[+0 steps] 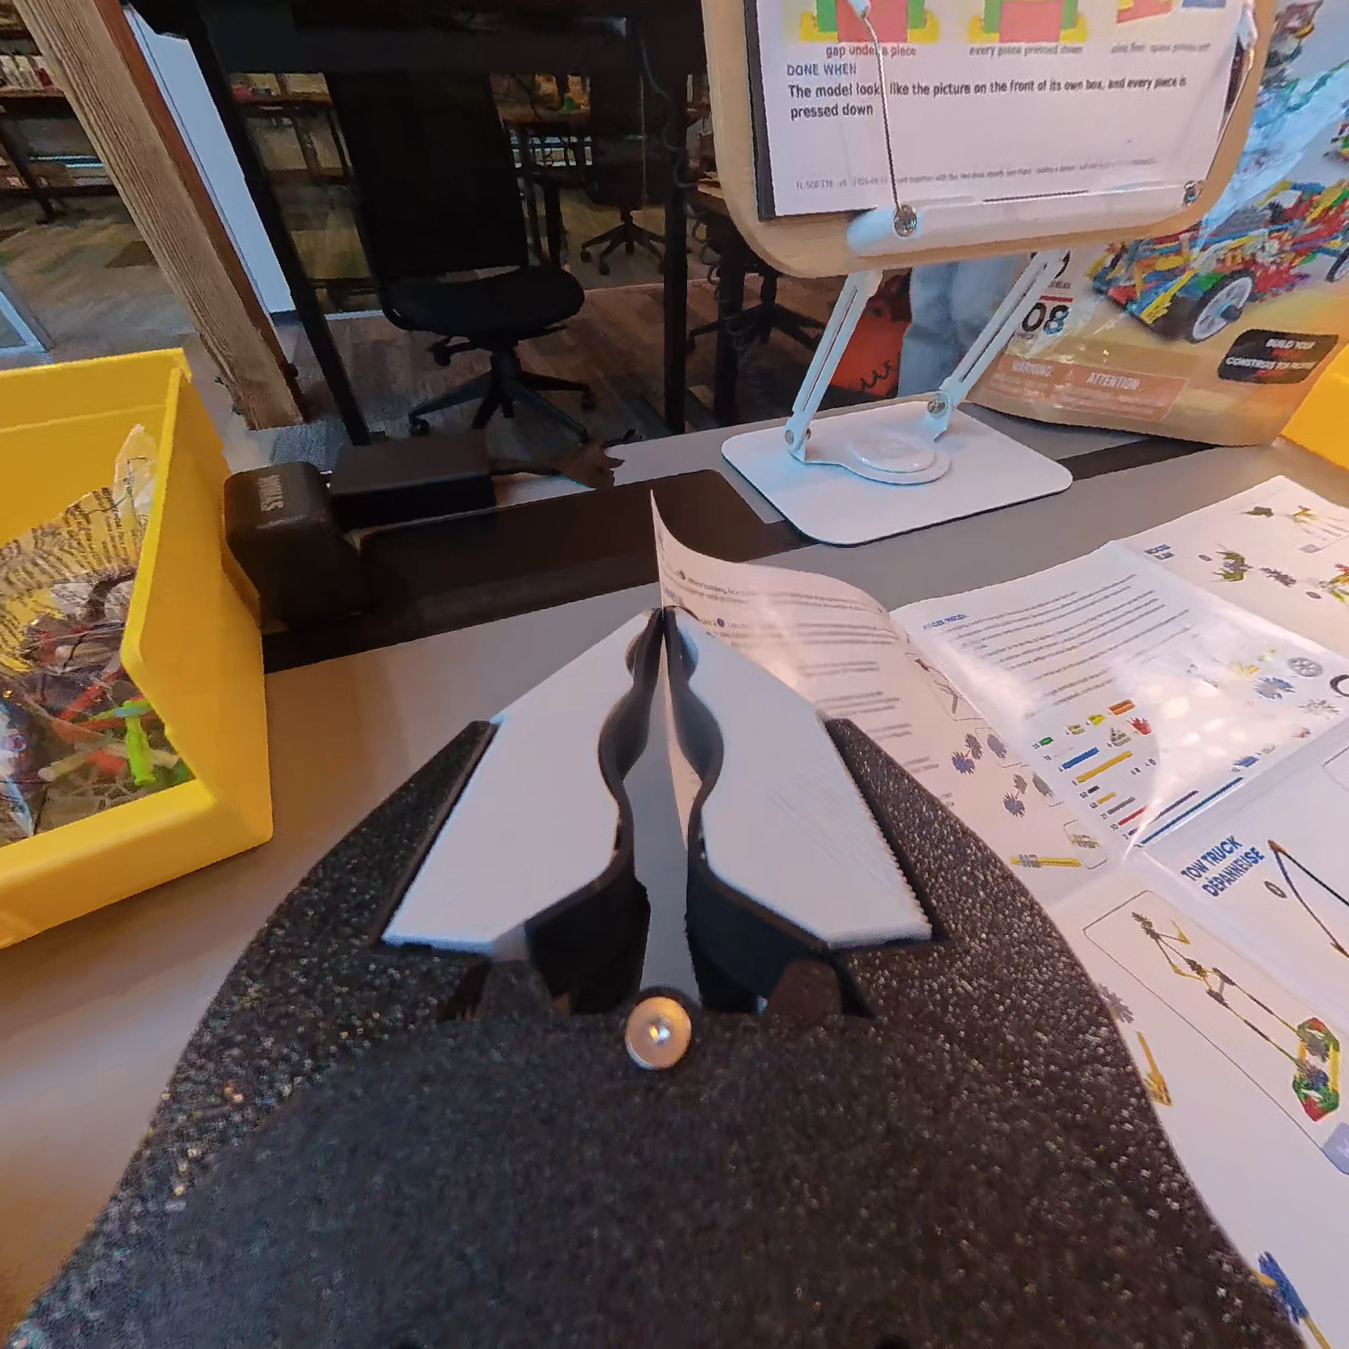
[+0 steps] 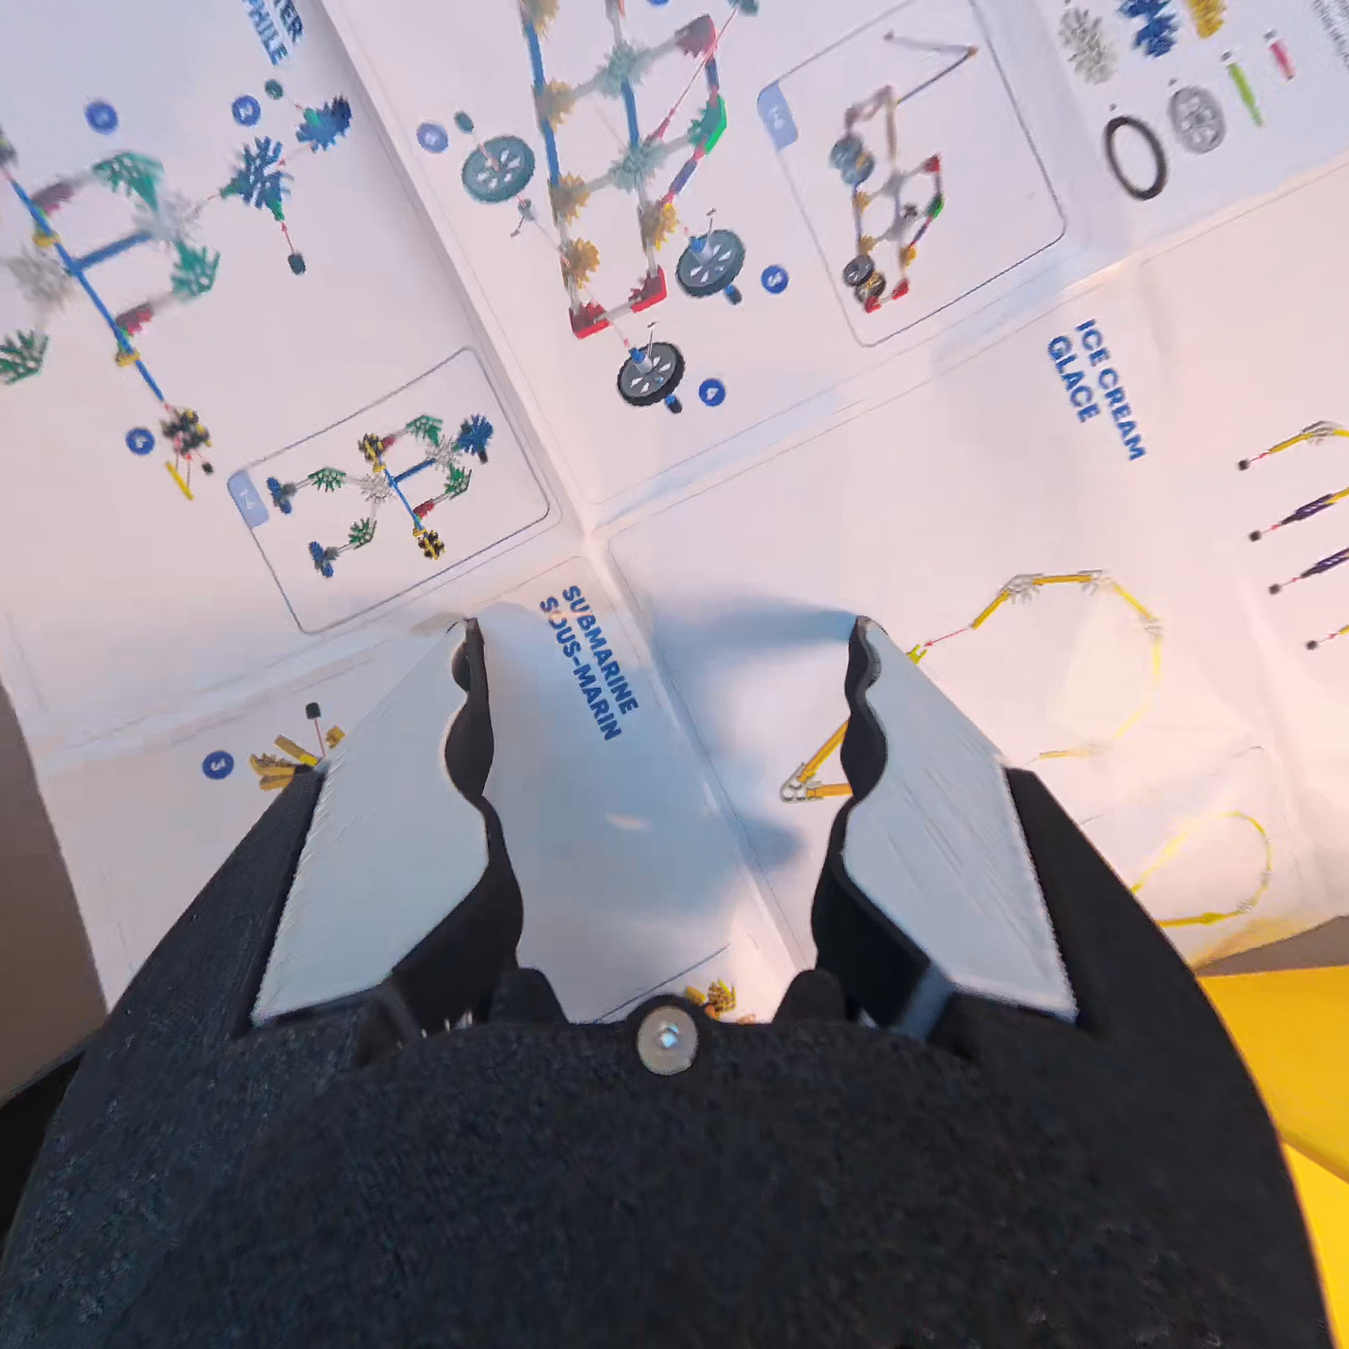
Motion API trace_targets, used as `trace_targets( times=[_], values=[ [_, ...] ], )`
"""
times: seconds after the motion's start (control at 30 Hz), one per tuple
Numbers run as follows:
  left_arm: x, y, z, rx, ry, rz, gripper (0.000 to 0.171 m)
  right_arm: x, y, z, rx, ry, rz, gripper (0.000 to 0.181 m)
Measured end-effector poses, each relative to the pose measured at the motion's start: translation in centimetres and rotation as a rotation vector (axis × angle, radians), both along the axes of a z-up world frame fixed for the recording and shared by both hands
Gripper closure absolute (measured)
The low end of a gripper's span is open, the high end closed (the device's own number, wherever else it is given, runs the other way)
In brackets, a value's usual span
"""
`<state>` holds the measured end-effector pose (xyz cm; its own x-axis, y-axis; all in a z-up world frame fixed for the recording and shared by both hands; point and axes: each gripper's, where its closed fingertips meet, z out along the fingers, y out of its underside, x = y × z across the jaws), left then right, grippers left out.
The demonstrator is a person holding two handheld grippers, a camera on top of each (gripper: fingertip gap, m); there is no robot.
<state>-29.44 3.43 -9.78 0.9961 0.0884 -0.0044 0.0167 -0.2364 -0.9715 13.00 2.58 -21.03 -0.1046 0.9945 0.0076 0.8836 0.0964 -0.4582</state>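
A large folded-out instruction sheet with coloured building diagrams lies on the table. My left gripper is shut on the sheet's left edge and lifts that flap up off the table, so it curls. In the right wrist view the same sheet fills the picture, seen from close above. My right gripper is open and empty, with its fingertips just over the sheet near where its creases cross.
A yellow bin with bagged rods and connectors stands at the left. A white document stand holds a printed page at the back. A toy box stands at the back right. A black weight sits at the table's far edge. A yellow surface lies at the right.
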Motion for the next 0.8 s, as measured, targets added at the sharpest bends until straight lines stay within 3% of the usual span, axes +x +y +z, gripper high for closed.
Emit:
trace_targets(
  times=[0.1, 0.23, 0.37, 0.5, 0.67, 0.8],
  values=[
    [0.1, 0.2, 0.8, -0.003, 0.018, 0.002, 0.171, -0.8, 1.0, 0.0, 0.0, 0.012, -0.032, 0.087],
    [1.0, -0.5, 4.9, 0.072, 0.092, 0.004, 0.156, -2.2, 2.4, 0.1, -0.005, 0.054, -0.073, 0.092],
    [5.5, -2.0, 6.2, 0.003, 0.108, -0.155, 0.14, -3.2, 3.4, 0.1, -0.005, 0.089, -0.115, 0.093],
    [9.8, -5.3, 2.3, -0.206, 0.077, -0.295, 0.111, -3.8, 3.9, 0.2, -0.003, 0.125, -0.167, 0.095],
    [13.6, -10.8, -4.7, -0.461, 0.031, -0.374, 0.1, -3.8, 4.0, 0.2, -0.003, 0.133, -0.185, 0.094],
    [14.6, -14.4, -9.1, -0.659, 0.1, -0.393, 0.089, -3.7, 4.0, 0.2, -0.003, 0.138, -0.191, 0.094]
  ],
)
